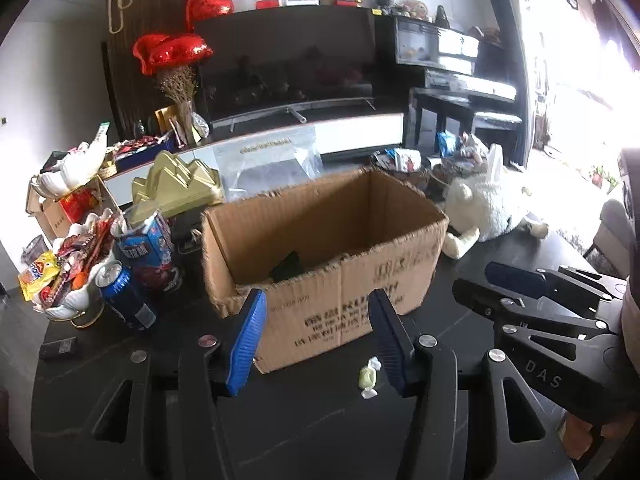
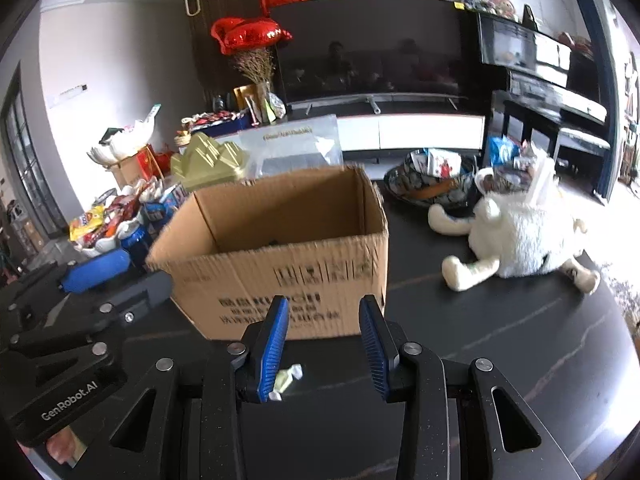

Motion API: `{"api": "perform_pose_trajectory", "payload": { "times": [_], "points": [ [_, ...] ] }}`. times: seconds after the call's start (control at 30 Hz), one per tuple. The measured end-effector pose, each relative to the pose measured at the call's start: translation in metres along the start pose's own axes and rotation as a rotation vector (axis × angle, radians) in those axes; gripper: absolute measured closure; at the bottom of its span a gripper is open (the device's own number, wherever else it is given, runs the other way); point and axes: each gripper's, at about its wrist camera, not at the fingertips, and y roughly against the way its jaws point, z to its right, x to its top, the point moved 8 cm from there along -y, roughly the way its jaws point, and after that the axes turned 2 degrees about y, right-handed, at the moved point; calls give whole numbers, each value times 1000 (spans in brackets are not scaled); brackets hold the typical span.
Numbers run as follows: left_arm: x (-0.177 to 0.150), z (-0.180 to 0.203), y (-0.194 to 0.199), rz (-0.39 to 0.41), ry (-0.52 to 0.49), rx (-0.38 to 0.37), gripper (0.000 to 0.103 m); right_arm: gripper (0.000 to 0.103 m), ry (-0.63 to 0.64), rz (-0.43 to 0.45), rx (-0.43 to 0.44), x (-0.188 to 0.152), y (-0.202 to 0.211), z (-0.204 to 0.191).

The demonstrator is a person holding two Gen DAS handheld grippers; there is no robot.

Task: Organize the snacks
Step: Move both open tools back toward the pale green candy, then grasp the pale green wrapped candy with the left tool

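The left gripper (image 1: 318, 320) hovers in front of the cardboard box (image 1: 320, 248), jaws apart with nothing between them. A wrapped candy (image 1: 370, 376) lies on the dark table (image 1: 320, 432) just before the box, beside the left gripper's right finger. The right gripper (image 2: 324, 328) also faces the box, jaws parted and empty, the candy close by its left finger.

black left gripper (image 1: 316, 336), black right gripper (image 2: 324, 344): ribbed blue pads, silver screws, white lettering.
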Motion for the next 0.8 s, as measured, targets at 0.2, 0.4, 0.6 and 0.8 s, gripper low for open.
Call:
{"api": "perform_pose_trajectory", "payload": {
  "times": [0.2, 0.4, 0.6, 0.8],
  "points": [
    [-21, 7, -18, -54, -8, -17, 51, 65, -44, -49, 14, -26, -17, 9],
    [-46, 12, -40, -107, 7, -44, 51, 65, -74, -88, 4, -42, -36, 19],
    [-71, 22, -61, -145, 7, -80, 51, 65, -84, -159, -19, -61, -56, 30],
    [-93, 25, -85, -201, 15, -97, 51, 65, -84, -240, -31, -78, -73, 31]
  ]
}}
